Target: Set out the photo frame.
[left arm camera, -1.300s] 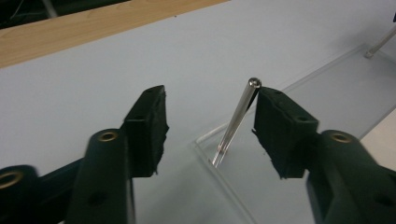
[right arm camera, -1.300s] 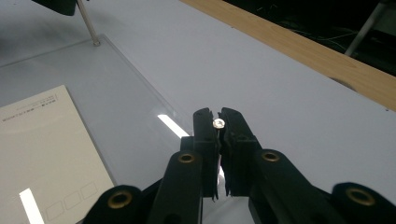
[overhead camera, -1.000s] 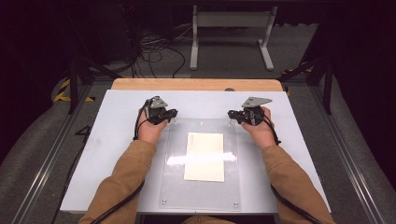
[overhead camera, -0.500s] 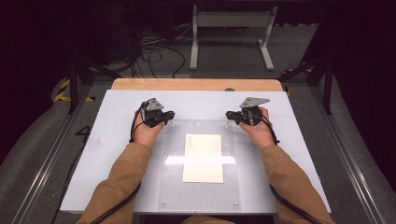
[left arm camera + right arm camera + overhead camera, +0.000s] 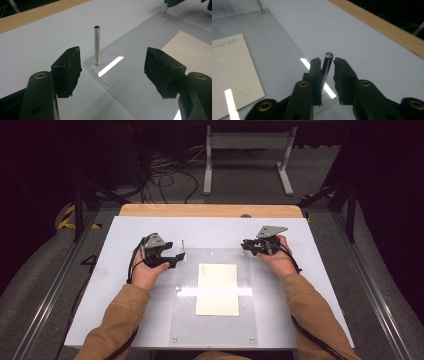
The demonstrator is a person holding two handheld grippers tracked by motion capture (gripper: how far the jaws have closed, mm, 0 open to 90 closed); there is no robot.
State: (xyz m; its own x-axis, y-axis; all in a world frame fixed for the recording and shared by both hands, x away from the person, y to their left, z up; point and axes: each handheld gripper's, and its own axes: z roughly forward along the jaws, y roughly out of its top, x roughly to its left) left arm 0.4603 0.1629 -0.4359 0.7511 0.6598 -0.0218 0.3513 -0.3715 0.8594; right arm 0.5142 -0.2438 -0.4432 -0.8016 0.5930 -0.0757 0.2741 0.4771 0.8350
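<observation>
- The right gripper (image 5: 327,65) has its jaws drawn in narrow on either side of a slim upright metal post (image 5: 327,62). The post stands between them, seemingly touching the left one, with a thin gap on the other side; whether they truly clamp it I cannot tell. My guess is that the hand is there to steady or pull this post.
- The left gripper (image 5: 112,67) holds its jaws wide apart, nothing between them. They face a second metal post (image 5: 96,45), which stands upright just beyond them at the corner of a clear plastic sheet (image 5: 140,75). The wide opening looks like a readying to close on that post, though that is only a judgement.
- The clear sheet lies flat on the middle of the counter (image 5: 120,240), reaching toward its near edge. The posts stand at its two far corners, apparently as pins that locate or hold it.
- Under or on the sheet, in its middle, lies a cream paper card (image 5: 217,289), flat and square to the sheet's edges; which side of the plastic it is on I cannot tell.
- Count: two grippers, one in each hand (image 5: 145,274); two posts; one clear sheet; one card. Small fixings show at the sheet's near corners, too small to name.
</observation>
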